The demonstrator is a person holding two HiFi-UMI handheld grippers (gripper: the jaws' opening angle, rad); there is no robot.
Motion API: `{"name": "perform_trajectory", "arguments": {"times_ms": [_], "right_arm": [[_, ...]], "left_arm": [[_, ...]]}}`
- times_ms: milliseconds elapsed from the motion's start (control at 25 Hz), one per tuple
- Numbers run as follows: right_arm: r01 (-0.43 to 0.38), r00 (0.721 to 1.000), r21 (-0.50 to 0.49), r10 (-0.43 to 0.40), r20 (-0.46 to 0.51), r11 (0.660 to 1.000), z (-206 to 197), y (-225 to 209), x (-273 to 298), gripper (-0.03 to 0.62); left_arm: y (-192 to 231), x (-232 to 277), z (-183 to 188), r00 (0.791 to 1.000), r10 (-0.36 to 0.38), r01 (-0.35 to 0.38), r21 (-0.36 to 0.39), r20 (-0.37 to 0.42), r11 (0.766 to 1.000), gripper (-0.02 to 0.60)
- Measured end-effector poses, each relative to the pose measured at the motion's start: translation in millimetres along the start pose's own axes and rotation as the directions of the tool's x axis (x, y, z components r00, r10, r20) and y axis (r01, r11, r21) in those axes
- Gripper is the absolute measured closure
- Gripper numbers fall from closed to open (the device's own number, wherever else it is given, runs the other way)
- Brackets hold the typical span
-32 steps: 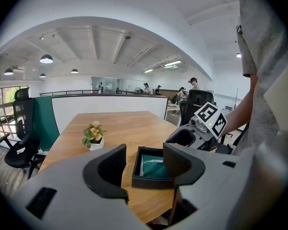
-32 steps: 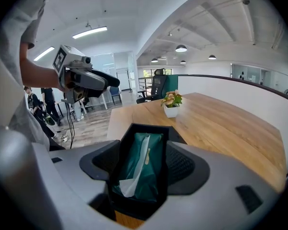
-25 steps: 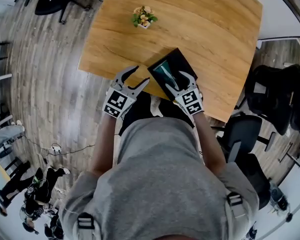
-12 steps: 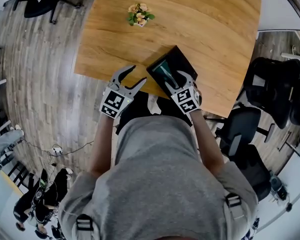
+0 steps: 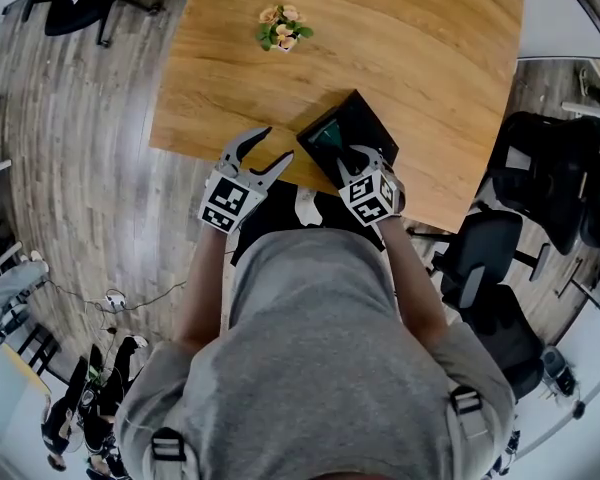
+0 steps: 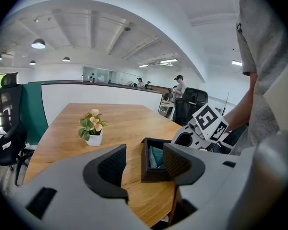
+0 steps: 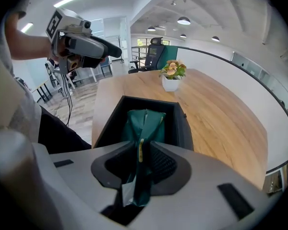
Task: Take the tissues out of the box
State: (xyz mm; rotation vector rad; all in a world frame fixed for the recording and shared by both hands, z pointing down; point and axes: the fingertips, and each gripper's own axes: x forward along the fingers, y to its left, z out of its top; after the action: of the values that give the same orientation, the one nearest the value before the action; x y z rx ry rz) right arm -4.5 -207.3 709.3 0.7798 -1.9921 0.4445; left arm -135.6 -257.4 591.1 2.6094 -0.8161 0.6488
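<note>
A black open box (image 5: 365, 120) sits at the near edge of the wooden table (image 5: 420, 58). Inside it lies a dark green tissue pack (image 7: 145, 121), also seen in the head view as the green pack (image 5: 329, 136). My right gripper (image 7: 140, 159) reaches into the near end of the box (image 7: 183, 123), and its jaws are closing, pinching the near end of the pack between the pads. My left gripper (image 5: 264, 154) hangs open with nothing in it, over the table edge just left of the box (image 6: 151, 169).
A small potted plant (image 5: 283, 30) stands toward the far left of the table. Black office chairs (image 5: 550, 193) crowd the floor at the right. The table's near edge runs under both grippers, with wooden floor (image 5: 90, 168) at the left.
My right gripper has pushed a little deeper into the box and its jaws have narrowed onto the green pack. The left gripper has stayed almost in place.
</note>
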Motion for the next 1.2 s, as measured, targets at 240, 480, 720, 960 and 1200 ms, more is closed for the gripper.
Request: {"name": "perform_trajectory", "arguments": {"times_ms": [240,480,720,960,1200], "right_arm": [[0.0,1.0,-0.013,0.0,0.007,1.0,0,-1,-2,0.575],[-0.019,1.0,-0.018,0.019,0.018,1.0,1,1,-4,0.585],[-0.039,0.999,-0.053,0.04,0.025,0.998,1,4,-4,0.585],[-0.062,0.997,-0.049,0.064,0.043,0.997,7,7,-7,0.585],[-0.116,0.992,-0.032,0.118,0.043,0.993,8,9,-8,0.585]], "left_arm": [[2,1,1,1.0,0.001,0.0,0.012,-0.006,1.0,0.327],[-3,0,2,1.0,0.002,-0.002,0.017,-0.006,1.0,0.327],[-7,-3,2,1.0,0.013,-0.012,0.02,-0.005,1.0,0.328],[-12,-9,3,1.0,0.029,-0.029,0.026,-0.006,0.999,0.33],[-22,-11,6,0.999,0.043,-0.043,0.028,0.001,0.999,0.33]]}}
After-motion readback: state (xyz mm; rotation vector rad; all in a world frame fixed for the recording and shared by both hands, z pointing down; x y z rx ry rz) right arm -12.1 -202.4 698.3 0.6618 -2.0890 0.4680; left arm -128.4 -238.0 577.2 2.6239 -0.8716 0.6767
